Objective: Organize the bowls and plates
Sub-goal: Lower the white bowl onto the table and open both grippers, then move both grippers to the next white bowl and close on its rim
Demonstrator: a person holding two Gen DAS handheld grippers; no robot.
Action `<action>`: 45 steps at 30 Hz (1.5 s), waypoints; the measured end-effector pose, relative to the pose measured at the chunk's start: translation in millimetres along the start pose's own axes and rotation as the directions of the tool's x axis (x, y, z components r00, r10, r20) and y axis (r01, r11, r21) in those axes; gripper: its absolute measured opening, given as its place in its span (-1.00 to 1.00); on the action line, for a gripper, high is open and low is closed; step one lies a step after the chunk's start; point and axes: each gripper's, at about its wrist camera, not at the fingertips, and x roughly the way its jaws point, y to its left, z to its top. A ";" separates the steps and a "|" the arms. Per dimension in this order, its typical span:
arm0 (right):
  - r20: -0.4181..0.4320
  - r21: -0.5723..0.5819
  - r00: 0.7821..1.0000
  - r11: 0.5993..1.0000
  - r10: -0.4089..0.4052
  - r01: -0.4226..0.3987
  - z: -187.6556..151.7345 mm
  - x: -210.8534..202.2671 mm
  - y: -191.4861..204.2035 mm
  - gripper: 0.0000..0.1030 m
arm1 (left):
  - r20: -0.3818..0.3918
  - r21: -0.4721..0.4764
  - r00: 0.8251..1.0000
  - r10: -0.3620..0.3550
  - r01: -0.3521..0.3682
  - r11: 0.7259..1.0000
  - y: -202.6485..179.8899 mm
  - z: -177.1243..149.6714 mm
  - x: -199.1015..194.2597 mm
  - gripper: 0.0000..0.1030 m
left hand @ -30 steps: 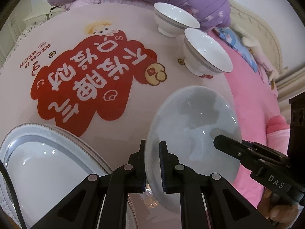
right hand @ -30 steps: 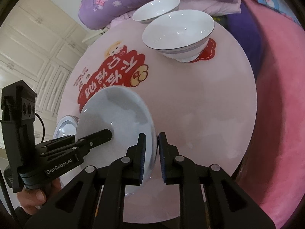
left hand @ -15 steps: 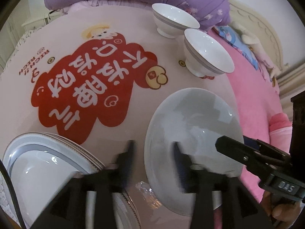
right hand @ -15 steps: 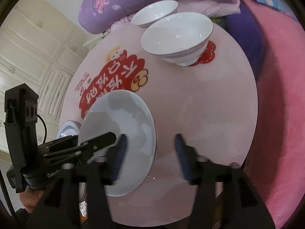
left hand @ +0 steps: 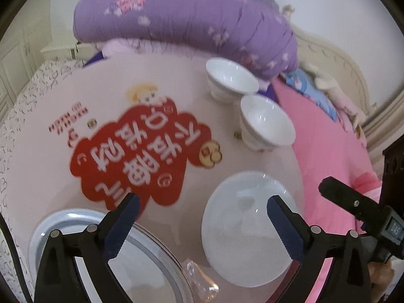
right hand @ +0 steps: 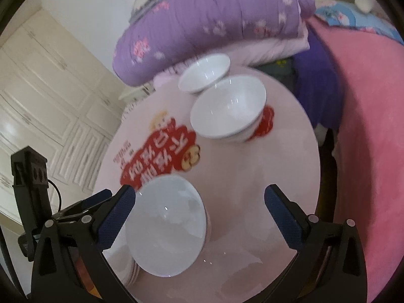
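Note:
A plain white plate point(left hand: 248, 229) lies flat on the round pink table point(left hand: 50, 136) near its front edge; it also shows in the right wrist view point(right hand: 166, 224). Two white bowls stand at the back right, the nearer bowl point(left hand: 265, 123) point(right hand: 228, 107) and the farther bowl point(left hand: 229, 79) point(right hand: 204, 72). A stack of silver-rimmed plates point(left hand: 101, 257) sits front left. My left gripper point(left hand: 202, 214) is open and empty above the plate's left side. My right gripper point(right hand: 199, 207) is open and empty above the plate.
A red printed design point(left hand: 136, 156) covers the table's middle. A crumpled clear wrapper point(left hand: 199, 282) lies between the plate stack and the white plate. A purple quilt point(left hand: 192, 17) lies behind the table, a pink blanket point(right hand: 366, 136) to the right, white cabinets point(right hand: 45, 96) to the left.
Both grippers were shut on the white plate's rim a second ago. Both have opened, let it go and pulled up and back. The plate now rests on the table.

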 end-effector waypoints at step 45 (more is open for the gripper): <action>-0.117 0.114 0.988 0.987 -0.096 0.109 105.8 67.2 -86.1 0.94 | -0.176 -0.052 0.984 0.022 -0.032 0.998 -43.8 123.6 166.0 0.83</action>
